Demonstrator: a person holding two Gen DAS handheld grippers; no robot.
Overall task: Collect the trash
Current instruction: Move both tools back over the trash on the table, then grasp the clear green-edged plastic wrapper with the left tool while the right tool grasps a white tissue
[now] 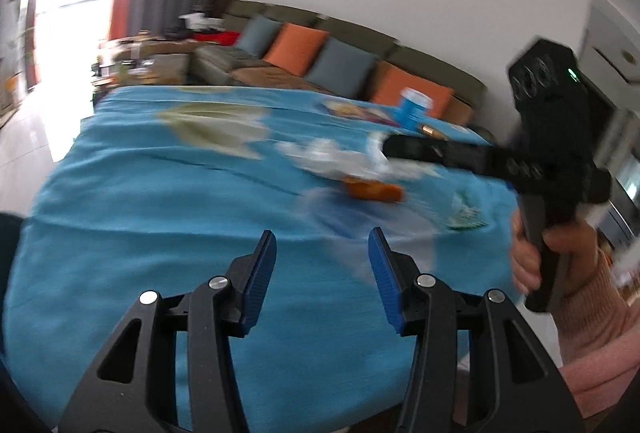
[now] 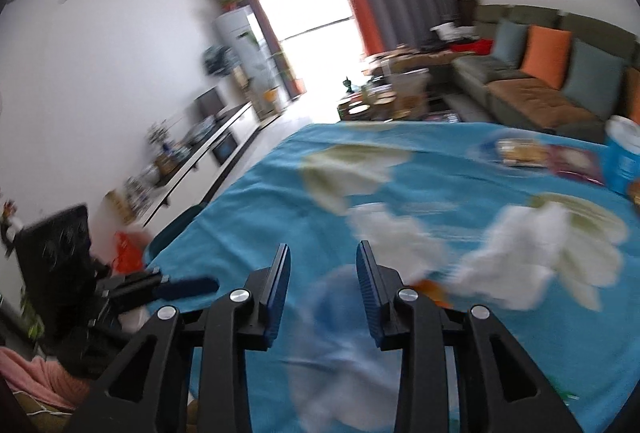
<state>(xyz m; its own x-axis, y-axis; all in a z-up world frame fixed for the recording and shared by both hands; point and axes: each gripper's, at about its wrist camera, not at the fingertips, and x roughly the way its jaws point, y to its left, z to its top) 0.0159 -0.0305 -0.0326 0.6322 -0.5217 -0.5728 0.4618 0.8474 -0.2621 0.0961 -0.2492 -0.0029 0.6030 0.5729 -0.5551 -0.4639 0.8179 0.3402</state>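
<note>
Near cloth [image 1: 120, 233] bare, passable; crumpled tissues [image 1: 328, 157], orange scrap [image 1: 376, 191], blurred, maybe clear bag [image 2: 344, 345] ahead.

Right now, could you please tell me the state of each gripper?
Left gripper: open, holding nothing.
Right gripper: open, holding nothing.

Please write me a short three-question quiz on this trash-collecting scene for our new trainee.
1. True or false: the left gripper is clamped on a piece of trash.
2. Which lies nearest the crumpled white tissue? A) orange scrap B) blue cup C) sofa
3. What colour is the cloth covering the table?

Key:
1. False; its jaws stand open with nothing between them.
2. A; it lies right beside the tissue.
3. Blue, with pale leaf-like prints.
</note>
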